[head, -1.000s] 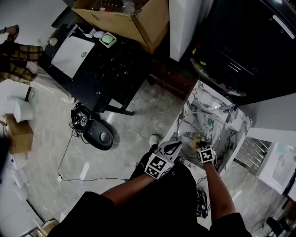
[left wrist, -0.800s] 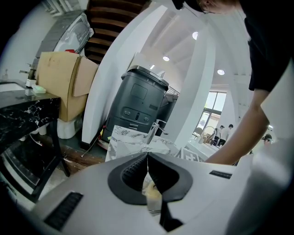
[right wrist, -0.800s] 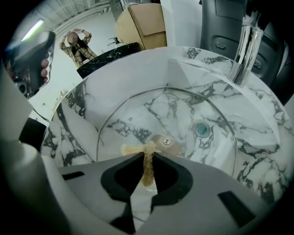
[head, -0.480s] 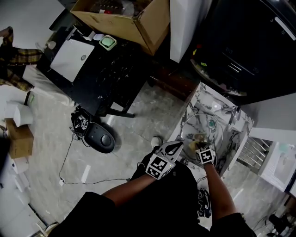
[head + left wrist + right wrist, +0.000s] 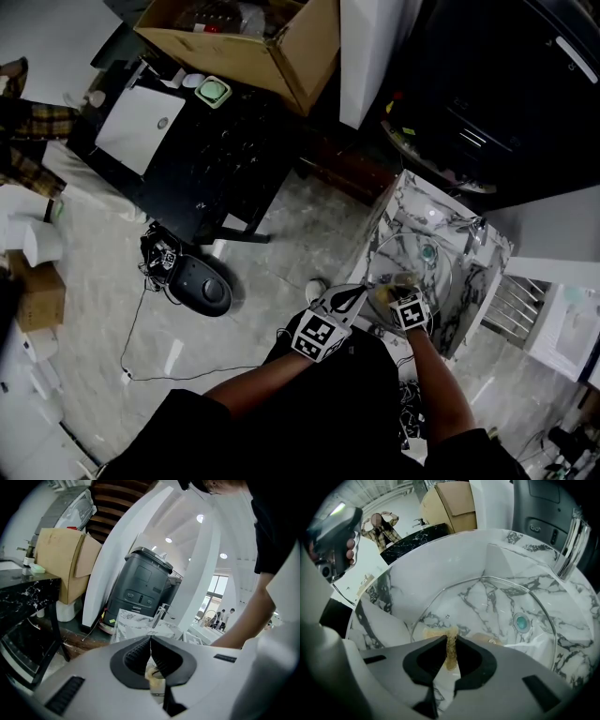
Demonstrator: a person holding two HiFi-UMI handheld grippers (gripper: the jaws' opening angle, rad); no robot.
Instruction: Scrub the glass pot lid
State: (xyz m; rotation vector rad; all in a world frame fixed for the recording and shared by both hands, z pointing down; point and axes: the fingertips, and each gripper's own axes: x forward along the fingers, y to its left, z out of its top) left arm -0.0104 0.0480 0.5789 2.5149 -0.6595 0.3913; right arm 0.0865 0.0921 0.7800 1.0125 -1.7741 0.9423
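Observation:
The glass pot lid (image 5: 497, 602) lies in a white marble-veined sink (image 5: 440, 569), and a teal drain shows through the glass. In the head view the lid (image 5: 424, 267) fills the basin. My right gripper (image 5: 451, 641) is shut on a tan scrub pad (image 5: 436, 632), which rests on the lid's near left part. My left gripper (image 5: 150, 641) is shut with a thin edge between its pads, which looks like the lid's rim. From above, the left gripper (image 5: 364, 291) meets the lid's near edge and the right gripper (image 5: 401, 289) is just beside it.
A chrome tap (image 5: 569, 541) stands at the sink's far right. Behind the sink is a dark grey machine (image 5: 145, 583). A black table (image 5: 216, 141) with a cardboard box (image 5: 253, 37) stands to the left, and a black round device (image 5: 197, 286) with a cable lies on the floor. A person (image 5: 379, 527) stands farther off.
My right gripper has slid the scrub pad a little to the left over the lid. The left gripper stays at the lid's near edge.

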